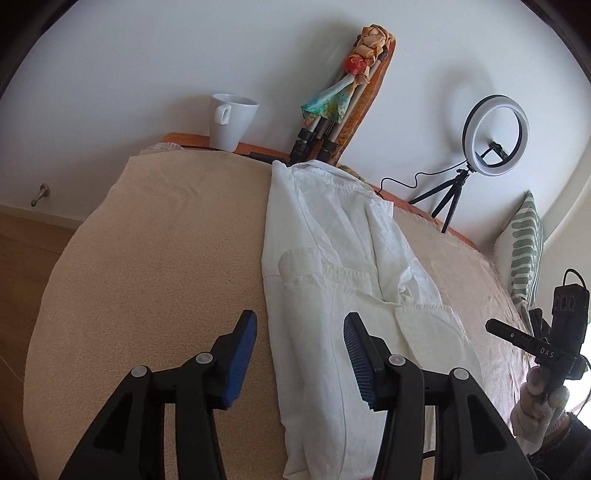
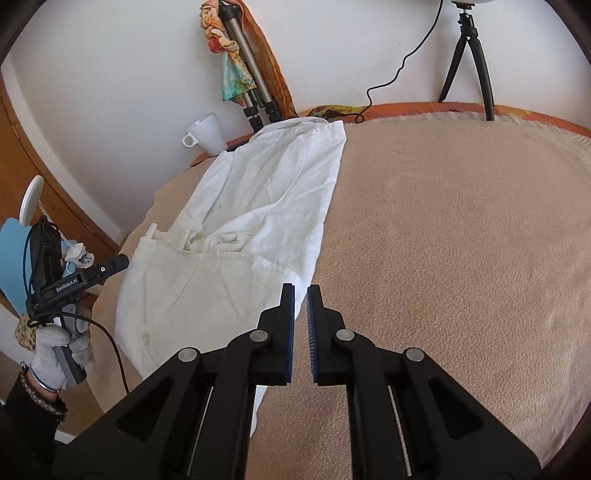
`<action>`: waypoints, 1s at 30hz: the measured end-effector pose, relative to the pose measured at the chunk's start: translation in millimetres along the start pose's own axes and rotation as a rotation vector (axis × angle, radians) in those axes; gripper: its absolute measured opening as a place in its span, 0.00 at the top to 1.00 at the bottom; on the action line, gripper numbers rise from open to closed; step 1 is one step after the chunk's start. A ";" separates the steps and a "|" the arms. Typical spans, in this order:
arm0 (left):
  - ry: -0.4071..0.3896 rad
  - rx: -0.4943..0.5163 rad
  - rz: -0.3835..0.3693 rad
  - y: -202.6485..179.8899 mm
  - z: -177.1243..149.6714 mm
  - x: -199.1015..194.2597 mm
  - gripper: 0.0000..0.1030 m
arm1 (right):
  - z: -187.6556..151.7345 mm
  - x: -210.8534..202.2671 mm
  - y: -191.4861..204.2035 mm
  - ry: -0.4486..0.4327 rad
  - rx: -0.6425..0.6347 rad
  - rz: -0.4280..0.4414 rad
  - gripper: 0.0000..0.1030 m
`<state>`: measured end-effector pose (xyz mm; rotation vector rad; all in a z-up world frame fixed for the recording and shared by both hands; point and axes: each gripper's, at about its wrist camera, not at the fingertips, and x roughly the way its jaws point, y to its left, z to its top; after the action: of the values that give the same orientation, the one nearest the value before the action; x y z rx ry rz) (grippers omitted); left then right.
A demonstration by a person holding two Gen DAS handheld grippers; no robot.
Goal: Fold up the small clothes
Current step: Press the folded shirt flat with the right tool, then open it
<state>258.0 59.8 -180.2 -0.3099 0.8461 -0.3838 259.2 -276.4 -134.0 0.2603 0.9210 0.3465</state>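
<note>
Left wrist view showed the left gripper [image 1: 300,363] spread wide, straddling the near left edge of the white shirt [image 1: 332,266], whose length ran straight ahead. The right gripper [image 2: 301,325], nearly closed and empty, hovered at its right edge.

In the right wrist view, the right gripper's [image 2: 301,295] black arms are covering the near hem of the white shirt [image 2: 236,236], so its bottom edge is going unseen. The ring light [image 2: 466,3] is being cut off by the top edge, leaving only its tripod showing. In the left wrist view, the shirt's [image 1: 332,266] lower end is running out past the bottom edge, between the left gripper's [image 1: 300,325] arms. The right hand [image 1: 537,402] is sitting half outside the frame at the right, washed out by glare. The shirt's collar is hiding the feet of the folded tripod [image 1: 314,144] beside the cup [image 1: 232,120].
</note>
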 end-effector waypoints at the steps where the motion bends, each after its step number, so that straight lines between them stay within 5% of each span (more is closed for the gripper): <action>1: -0.008 0.019 0.000 -4.8 -2.0 -6.9 0.53 | -2.5 -4.5 9.8 -0.006 -0.027 0.052 0.92; 5: 0.030 0.082 -0.061 -26.6 -18.0 -20.7 0.56 | -17.0 4.7 53.4 0.043 -0.171 0.144 0.92; 8: 0.096 0.180 -0.050 -45.0 -35.8 -13.4 0.56 | -29.0 22.7 76.8 0.075 -0.264 0.118 0.92; 12: 0.163 0.193 0.032 -37.1 -49.9 12.1 0.55 | -37.2 53.9 75.2 0.113 -0.332 -0.112 0.93; 15: 0.177 0.200 0.109 -21.1 -50.1 14.3 0.50 | -30.0 60.2 51.4 0.137 -0.246 -0.110 1.00; 18: 0.125 0.148 0.176 -6.9 -37.7 -0.3 0.56 | -23.7 45.8 43.2 0.114 -0.198 -0.087 0.99; 20: 0.092 0.097 0.161 1.2 -28.7 -12.3 0.56 | -20.8 36.8 36.2 0.107 -0.156 -0.064 0.95; 23: 0.045 0.086 0.132 -1.5 -18.3 -25.8 0.55 | -14.3 20.3 21.6 0.079 -0.065 -0.020 0.74; 30: 0.037 0.154 0.031 -30.4 13.0 -17.1 0.56 | 12.2 1.4 13.6 0.037 -0.021 0.061 0.72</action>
<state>251.5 42.0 -148.2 -0.1469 0.8511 -0.4241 267.4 -264.4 -123.0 0.2637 0.9469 0.4184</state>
